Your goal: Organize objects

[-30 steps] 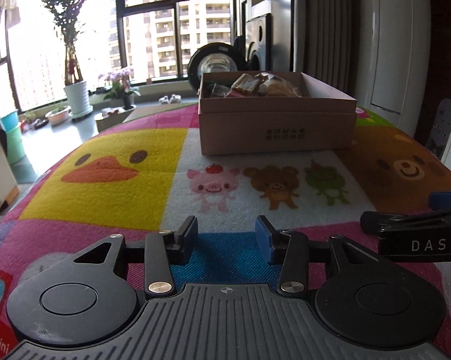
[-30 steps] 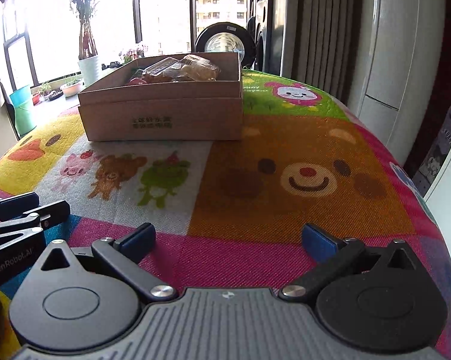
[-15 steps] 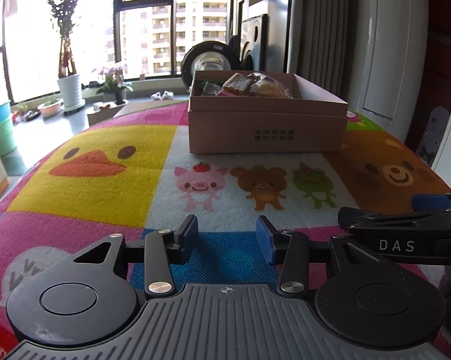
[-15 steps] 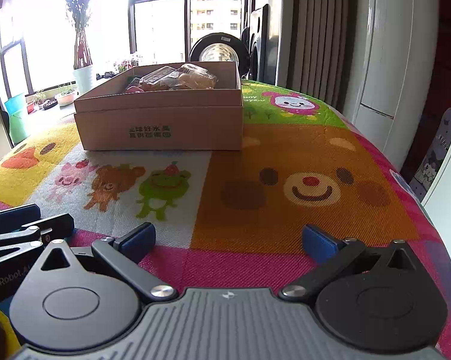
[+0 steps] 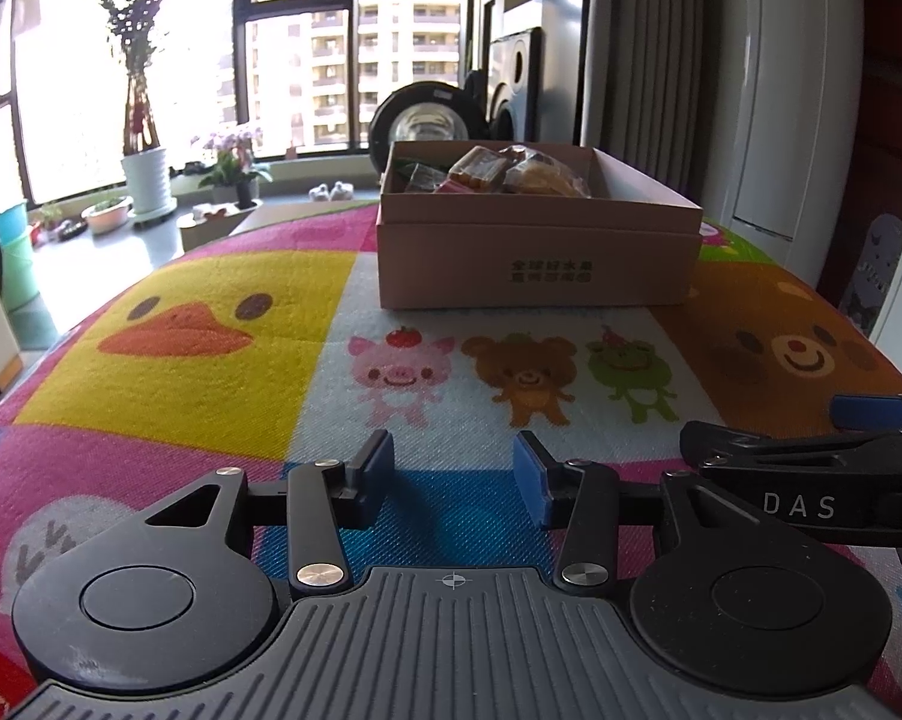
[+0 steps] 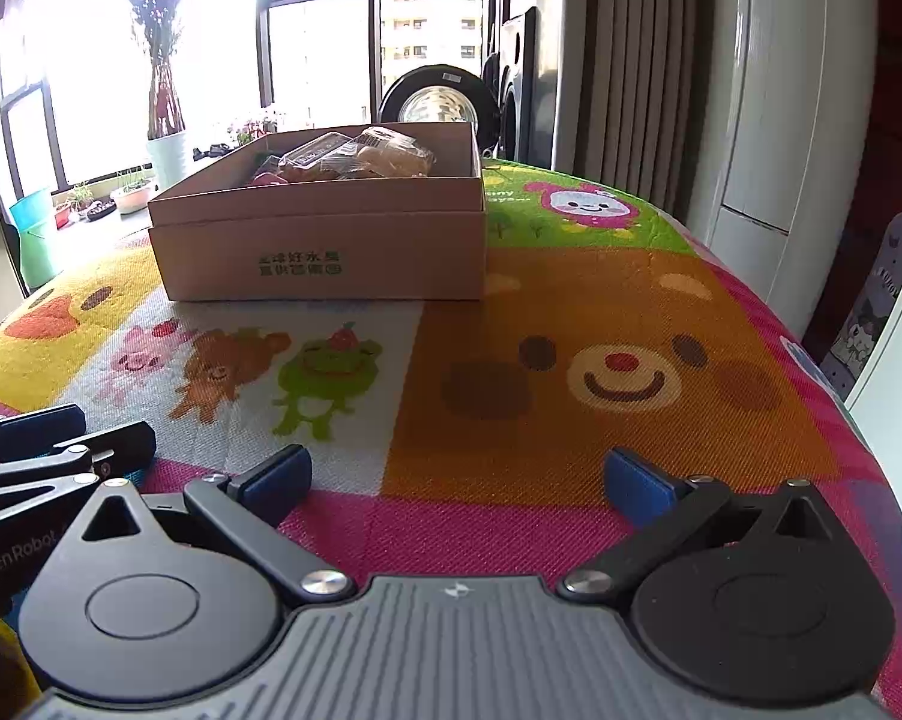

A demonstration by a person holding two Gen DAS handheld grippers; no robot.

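Bright windows [image 5: 306,60] with potted plants [image 5: 141,168] on the sill fill your far left, and a cartoon-animal play mat [image 5: 210,312] covers the whole table in front of you. Your left gripper [image 5: 454,474] hovers low over the mat's blue patch, its blue-padded fingers [image 5: 378,462] a moderate gap apart with nothing between them. Ahead, past the pig, bear and frog prints, sits the cardboard box [image 5: 538,252], open-topped and already holding wrapped snack packets [image 5: 511,171] heaped toward its far side. Further right your right gripper [image 6: 457,474] hangs over the pink and orange squares, fingers spread wide and empty. A white cabinet [image 6: 799,120] and grey curtain [image 6: 625,60] close off the right edge.

No loose item shows on the mat in either view, so you look to be between picks or close to finished. Next, scan for anything left outside the box. If the packets themselves need sorting, bring either gripper forward and up over the near wall, which stands tall enough to catch a low approach.
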